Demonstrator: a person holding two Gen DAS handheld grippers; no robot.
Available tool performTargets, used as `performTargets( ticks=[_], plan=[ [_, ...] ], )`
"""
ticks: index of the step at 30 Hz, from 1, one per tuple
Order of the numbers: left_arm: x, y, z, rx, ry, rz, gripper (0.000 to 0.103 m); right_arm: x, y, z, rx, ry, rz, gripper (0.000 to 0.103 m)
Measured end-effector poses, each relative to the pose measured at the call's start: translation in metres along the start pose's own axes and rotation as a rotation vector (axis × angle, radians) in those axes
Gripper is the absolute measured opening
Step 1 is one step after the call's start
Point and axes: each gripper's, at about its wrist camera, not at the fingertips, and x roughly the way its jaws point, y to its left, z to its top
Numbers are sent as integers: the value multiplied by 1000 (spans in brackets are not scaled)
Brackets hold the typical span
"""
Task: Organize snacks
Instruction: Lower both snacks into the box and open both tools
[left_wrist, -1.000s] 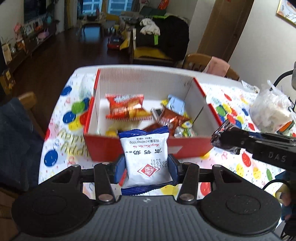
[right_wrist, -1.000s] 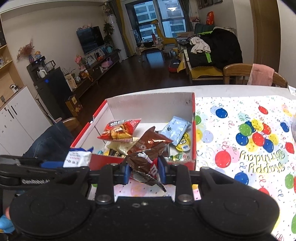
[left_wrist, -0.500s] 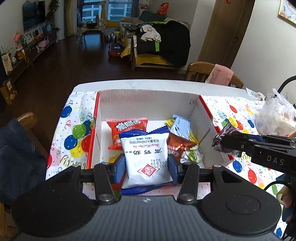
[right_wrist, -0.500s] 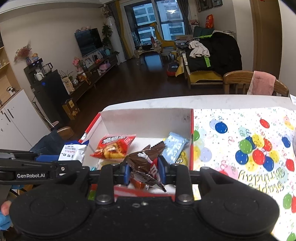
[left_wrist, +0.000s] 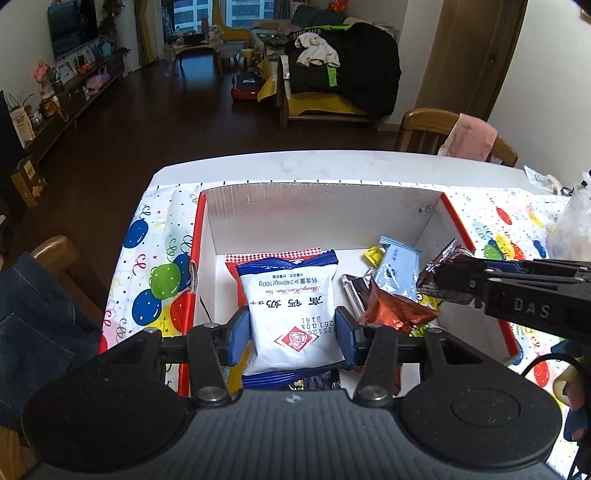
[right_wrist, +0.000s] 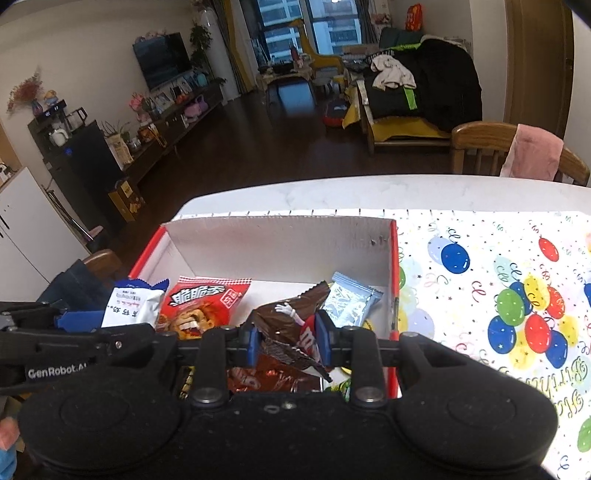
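Note:
My left gripper (left_wrist: 291, 332) is shut on a white-and-blue milk candy packet (left_wrist: 291, 306) and holds it over the red-and-white cardboard box (left_wrist: 321, 206). My right gripper (right_wrist: 286, 341) is shut on a brown chocolate candy packet (right_wrist: 291, 325), also over the box (right_wrist: 280, 236). The right gripper (left_wrist: 454, 282) shows from the side in the left wrist view, the left gripper (right_wrist: 92, 321) in the right wrist view. In the box lie a red snack bag (right_wrist: 203, 306), a pale blue packet (right_wrist: 351, 299) and a shiny red-brown packet (left_wrist: 395, 310).
The box stands on a table with a balloon-print cloth (right_wrist: 498, 295). A clear plastic bag (left_wrist: 572, 225) lies at the right. Wooden chairs stand at the far side (right_wrist: 491, 147) and at the left (left_wrist: 55, 258), the left one with dark denim on it.
Both grippers have moved forward with their packets, from in front of the box's near wall to above its inside.

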Motion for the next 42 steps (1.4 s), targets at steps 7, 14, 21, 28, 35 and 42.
performTargets(
  ticks=[7,14,21,28,35,42],
  plan=[
    [20,2,14,-2,36,25,48,30,-3,12,20,43,-28,28],
    [39,9,19,-32,88,36,48,55,-3,15,26,95,-50,28],
    [48,7,14,-35,120,32,48,61,1,10,18,129,-55,29],
    [50,7,10,-23,123,27,48,60,-2,7,18,142,-51,33],
    [39,10,6,-32,95,11,58,43,-3,0,8,119,-30,35],
    [18,7,0,-25,38,-15,68,16,2,-4,-16,75,0,43]
  ],
)
